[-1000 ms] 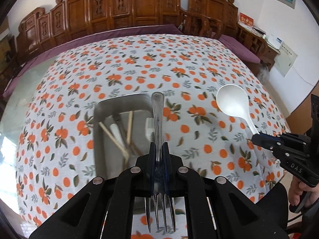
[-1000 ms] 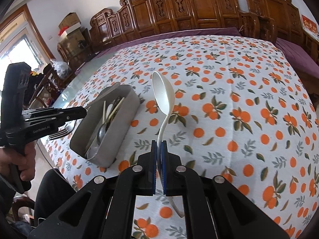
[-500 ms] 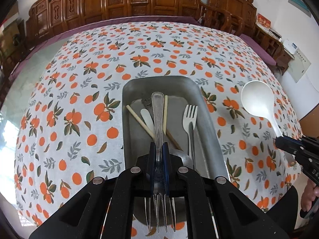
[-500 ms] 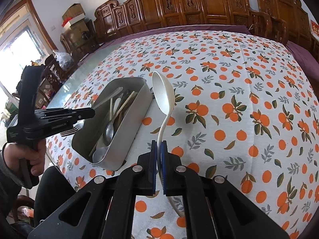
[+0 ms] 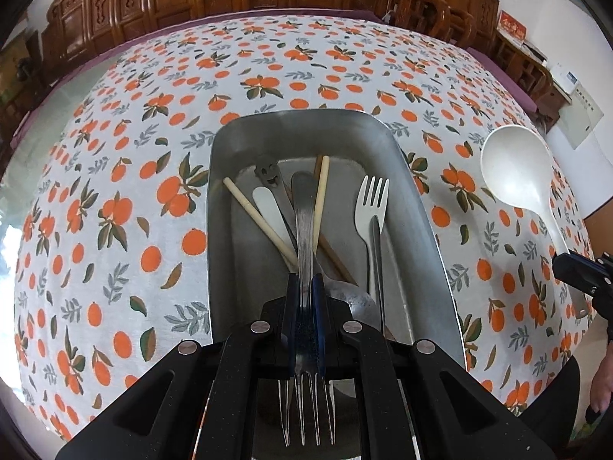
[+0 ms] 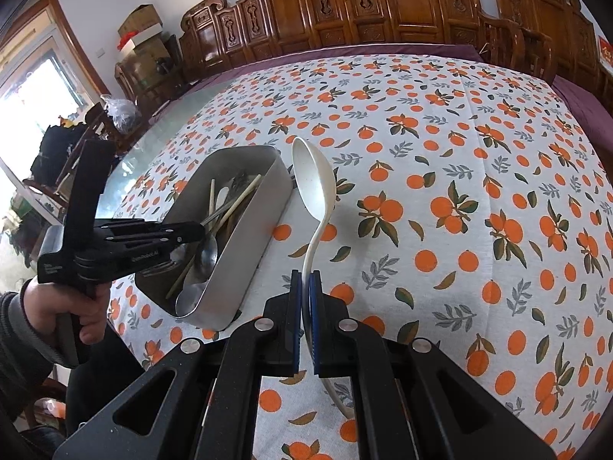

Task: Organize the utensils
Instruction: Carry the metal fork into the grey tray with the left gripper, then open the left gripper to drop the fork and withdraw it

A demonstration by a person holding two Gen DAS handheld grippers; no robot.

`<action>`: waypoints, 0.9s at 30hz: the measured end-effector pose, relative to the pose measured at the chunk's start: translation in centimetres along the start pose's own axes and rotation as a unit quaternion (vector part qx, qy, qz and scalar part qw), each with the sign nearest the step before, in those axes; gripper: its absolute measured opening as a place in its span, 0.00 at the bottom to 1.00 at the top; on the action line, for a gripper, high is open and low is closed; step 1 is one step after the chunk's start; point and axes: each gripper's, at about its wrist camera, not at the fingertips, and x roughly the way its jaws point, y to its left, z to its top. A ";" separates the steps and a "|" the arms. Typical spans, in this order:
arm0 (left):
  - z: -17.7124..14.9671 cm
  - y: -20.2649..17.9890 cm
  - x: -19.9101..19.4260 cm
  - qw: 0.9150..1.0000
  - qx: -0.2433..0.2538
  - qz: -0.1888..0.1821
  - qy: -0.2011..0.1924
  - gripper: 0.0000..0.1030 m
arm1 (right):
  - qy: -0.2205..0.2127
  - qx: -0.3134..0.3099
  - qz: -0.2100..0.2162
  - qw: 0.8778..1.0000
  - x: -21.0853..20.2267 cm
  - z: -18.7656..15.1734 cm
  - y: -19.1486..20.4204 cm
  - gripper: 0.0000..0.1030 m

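Fork (image 5: 306, 253) clamped in left tool (image 5: 306, 287) above tray (image 5: 421, 207) | right tool (image 6: 305, 280) grips ladle (image 6: 312, 180)

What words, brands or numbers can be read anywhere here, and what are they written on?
Nothing here reads clearly.
Red sign by the far wall: gold characters, too blurred to read.
Left gripper: a short line of white print on its side, too small to read.
Wall panel: a small blue label at its top, too small to read.
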 end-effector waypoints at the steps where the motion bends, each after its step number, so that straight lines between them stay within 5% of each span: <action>1: 0.0 0.0 0.1 1.000 0.001 0.001 0.002 0.06 | 0.000 0.000 0.000 1.000 0.0 0.0 0.0 0.05; 21: -1.4 2.7 -5.2 0.998 -0.022 -0.021 -0.049 0.07 | -0.003 -0.037 0.012 0.999 0.4 1.7 5.0 0.05; 27: -2.2 4.1 -7.2 0.997 -0.024 -0.017 -0.070 0.17 | 0.002 -0.053 0.020 0.998 1.4 2.5 7.4 0.05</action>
